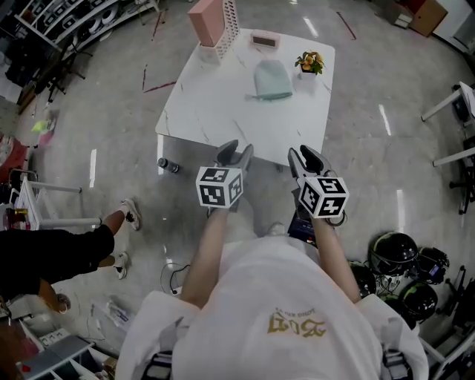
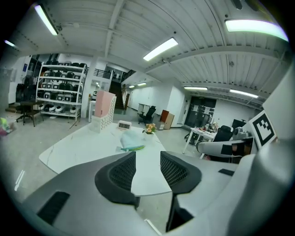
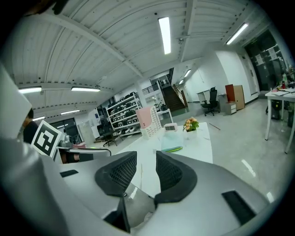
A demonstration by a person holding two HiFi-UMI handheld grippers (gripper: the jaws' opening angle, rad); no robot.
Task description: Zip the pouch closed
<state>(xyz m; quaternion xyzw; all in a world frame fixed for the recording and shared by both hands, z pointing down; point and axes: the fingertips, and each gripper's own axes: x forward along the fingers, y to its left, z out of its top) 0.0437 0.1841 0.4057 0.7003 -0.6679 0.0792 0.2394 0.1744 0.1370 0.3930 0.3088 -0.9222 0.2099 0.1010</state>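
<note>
Pouch (image 1: 272,79): lay flat toward the far side of the surface (image 1: 215,111), well apart from both grippers; the green strip along its near edge was probably the zip.
Left gripper (image 1: 237,152): hung by the near edge, aimed at the pouch; fingers (image 2: 120,173) spread, nothing between them.
Right gripper (image 1: 302,156): beside the left, aimed the same way; fingers (image 3: 171,173) spread and empty.
Why held so: likely readied wide so that one could pin the fabric while the other took the pull; no contact yet.
Neighbours: plant (image 1: 310,63) just right of the pouch, clock (image 1: 264,41) behind it, rack (image 1: 214,22) at the far left corner.
Room: the near half lay bare, so a straight approach looked free; the plant crowded the right side.
</note>
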